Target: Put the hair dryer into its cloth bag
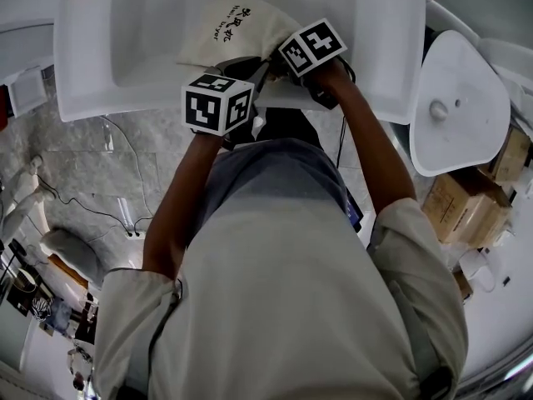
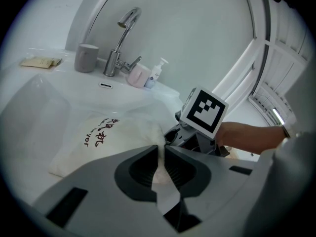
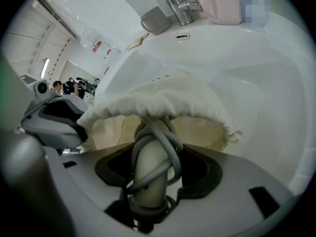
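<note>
A cream cloth bag [image 1: 226,25] with dark print lies in the white sink basin [image 1: 141,40]. My left gripper [image 2: 161,154] is shut on a fold of the bag's [image 2: 108,137] mouth edge and holds it up. My right gripper [image 3: 150,168] is shut on the pale hair dryer handle [image 3: 147,177], which has a grey cord [image 3: 165,142] wound round it. The dryer's upper part is hidden inside the open mouth of the bag [image 3: 163,100]. In the head view both marker cubes sit close together at the sink's near edge, the left [image 1: 218,102] below the right [image 1: 312,47].
At the back of the sink stand a chrome faucet [image 2: 121,38], a grey cup [image 2: 86,57], a pink cup [image 2: 138,75] and a pump bottle [image 2: 156,70]. A small packet [image 2: 42,61] lies at the far left. A white toilet lid [image 1: 458,107] and cardboard boxes [image 1: 466,207] are to the right.
</note>
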`<state>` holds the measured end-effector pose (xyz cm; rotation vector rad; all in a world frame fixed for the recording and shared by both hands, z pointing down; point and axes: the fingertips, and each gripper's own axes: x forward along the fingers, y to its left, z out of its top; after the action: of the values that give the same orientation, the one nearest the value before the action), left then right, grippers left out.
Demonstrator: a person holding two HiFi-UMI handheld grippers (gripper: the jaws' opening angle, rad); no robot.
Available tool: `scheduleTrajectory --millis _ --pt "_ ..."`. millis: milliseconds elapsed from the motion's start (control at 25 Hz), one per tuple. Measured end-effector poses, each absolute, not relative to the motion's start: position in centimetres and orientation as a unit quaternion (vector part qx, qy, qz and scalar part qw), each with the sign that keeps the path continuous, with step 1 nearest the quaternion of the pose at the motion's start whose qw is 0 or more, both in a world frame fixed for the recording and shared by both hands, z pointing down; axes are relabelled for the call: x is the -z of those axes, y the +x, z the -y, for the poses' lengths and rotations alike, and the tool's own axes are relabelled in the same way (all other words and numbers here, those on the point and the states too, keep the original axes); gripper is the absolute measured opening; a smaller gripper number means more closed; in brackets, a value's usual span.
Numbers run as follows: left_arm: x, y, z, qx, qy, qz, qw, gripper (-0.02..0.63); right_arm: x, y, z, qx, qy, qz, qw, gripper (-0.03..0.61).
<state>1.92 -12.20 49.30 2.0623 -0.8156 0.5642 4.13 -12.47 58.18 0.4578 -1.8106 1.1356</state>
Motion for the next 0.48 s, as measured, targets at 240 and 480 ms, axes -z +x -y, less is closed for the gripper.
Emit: scheduleTrajectory --millis 240,480 --pt "-49.0 1.9 12.4 -0.219 0.821 0.32 0.419 0.044 -58.3 3.3 13.6 -0.441 0.198 0.751 0.449 0.253" --pt "-48.9 1.8 12.6 -0.211 0.82 0.323 0.423 0.044 -58.7 2.9 14.5 -0.435 0.21 0.757 0.44 0.253"
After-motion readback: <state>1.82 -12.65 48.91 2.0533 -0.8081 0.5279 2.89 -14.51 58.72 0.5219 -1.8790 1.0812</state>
